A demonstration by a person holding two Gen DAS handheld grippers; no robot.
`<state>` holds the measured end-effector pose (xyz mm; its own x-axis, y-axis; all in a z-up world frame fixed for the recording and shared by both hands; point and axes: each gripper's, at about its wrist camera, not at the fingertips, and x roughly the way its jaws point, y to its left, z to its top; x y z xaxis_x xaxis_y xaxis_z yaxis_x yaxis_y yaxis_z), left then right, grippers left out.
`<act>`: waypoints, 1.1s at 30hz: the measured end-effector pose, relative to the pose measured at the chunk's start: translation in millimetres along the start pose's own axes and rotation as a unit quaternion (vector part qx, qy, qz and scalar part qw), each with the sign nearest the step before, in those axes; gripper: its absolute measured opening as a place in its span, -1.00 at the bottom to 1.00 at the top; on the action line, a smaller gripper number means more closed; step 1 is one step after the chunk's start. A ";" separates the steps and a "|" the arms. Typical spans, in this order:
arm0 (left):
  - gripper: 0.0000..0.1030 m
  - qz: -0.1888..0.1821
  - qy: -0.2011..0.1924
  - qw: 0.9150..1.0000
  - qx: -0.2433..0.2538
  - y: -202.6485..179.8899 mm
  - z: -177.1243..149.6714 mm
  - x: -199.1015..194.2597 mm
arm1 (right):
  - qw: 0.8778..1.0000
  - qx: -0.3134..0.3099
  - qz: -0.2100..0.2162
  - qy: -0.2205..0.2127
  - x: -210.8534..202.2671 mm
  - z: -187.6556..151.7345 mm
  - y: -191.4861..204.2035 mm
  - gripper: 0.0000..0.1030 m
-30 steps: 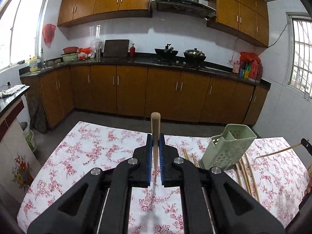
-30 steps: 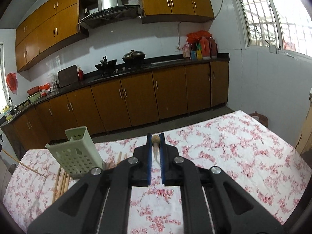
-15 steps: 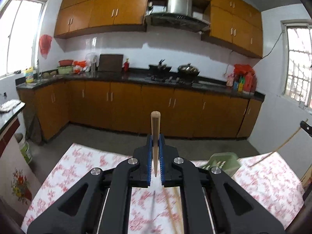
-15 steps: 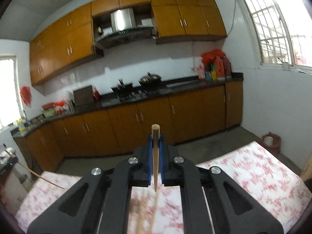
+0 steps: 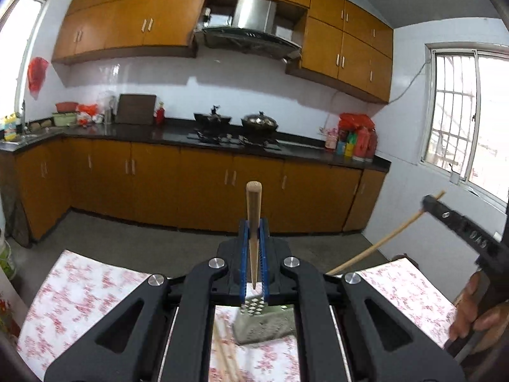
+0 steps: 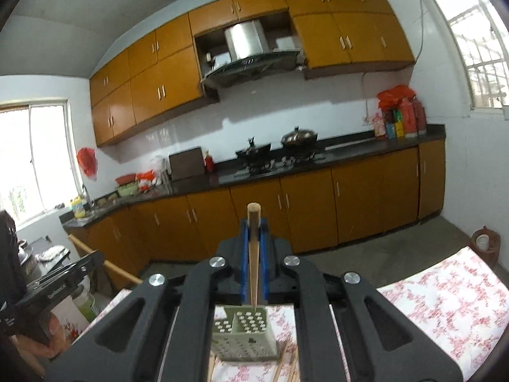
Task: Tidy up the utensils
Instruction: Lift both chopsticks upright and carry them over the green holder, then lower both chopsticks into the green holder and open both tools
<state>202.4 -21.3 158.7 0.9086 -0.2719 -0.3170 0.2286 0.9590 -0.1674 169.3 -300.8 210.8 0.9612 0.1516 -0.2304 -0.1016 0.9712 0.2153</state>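
Note:
My left gripper point(image 5: 253, 222) is shut on a wooden chopstick point(image 5: 253, 210) that stands upright between the blue pads, thick end up. My right gripper point(image 6: 253, 226) is shut on a second wooden chopstick point(image 6: 253, 238), also upright. Both are held high above the table. Below the fingers stands a pale green perforated utensil holder point(image 5: 262, 324) point(image 6: 243, 334) on the floral tablecloth point(image 5: 79, 293) point(image 6: 445, 289). The right chopstick's thin tip hangs just over the holder's open top. Several more chopsticks point(image 5: 224, 350) point(image 6: 288, 363) lie on the cloth beside the holder.
In the left wrist view the other gripper point(image 5: 461, 226) and a hand point(image 5: 474, 315) appear at the right edge with its chopstick slanting. In the right wrist view the left gripper's body point(image 6: 60, 283) sits at the left. Wooden kitchen cabinets point(image 5: 203, 187) and a dark countertop point(image 6: 286, 168) lie beyond.
Both grippers have risen with their chopsticks and tilted up, so less table shows. The green holder slid from the side of each view to directly under the fingers.

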 end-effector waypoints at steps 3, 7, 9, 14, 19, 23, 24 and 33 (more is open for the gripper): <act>-0.86 0.007 0.015 1.000 0.016 -8.3 -9.0 14.2 | 1.000 0.000 -0.003 0.023 18.1 -12.8 0.4 -0.85; -0.86 0.008 0.039 0.999 0.020 -11.6 -21.2 26.5 | 0.999 -0.002 -0.008 0.046 35.2 -29.0 5.9 -0.85; -0.86 0.011 0.050 0.999 0.020 -10.9 -26.9 32.2 | 0.998 -0.004 -0.010 0.055 41.2 -36.1 6.0 -0.85; -0.86 0.021 0.069 0.997 0.023 -10.3 -36.8 36.9 | 0.997 -0.005 -0.016 0.069 48.4 -48.3 7.4 -0.84; -0.85 0.024 0.071 0.997 0.011 -6.8 -34.3 29.7 | 0.998 -0.001 -0.026 0.056 35.5 -48.6 3.9 -0.54; -0.84 0.027 0.059 0.998 -0.003 4.5 -28.3 13.9 | 0.998 0.008 -0.039 0.043 18.7 -47.9 -8.6 -0.45; -0.84 0.028 0.057 0.998 -0.005 7.6 -28.8 10.3 | 0.998 0.012 -0.042 0.043 14.4 -49.2 -12.1 -0.43; -0.79 0.080 0.062 0.995 -0.015 46.5 -56.1 -18.5 | 0.989 0.051 -0.105 0.086 -7.9 -95.3 -68.3 -0.36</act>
<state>176.7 23.8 104.4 0.8817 -0.1256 -0.4549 0.0726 0.9886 -0.1321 144.2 -350.9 107.5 0.8997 -0.0152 -0.4362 0.1313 0.9625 0.2372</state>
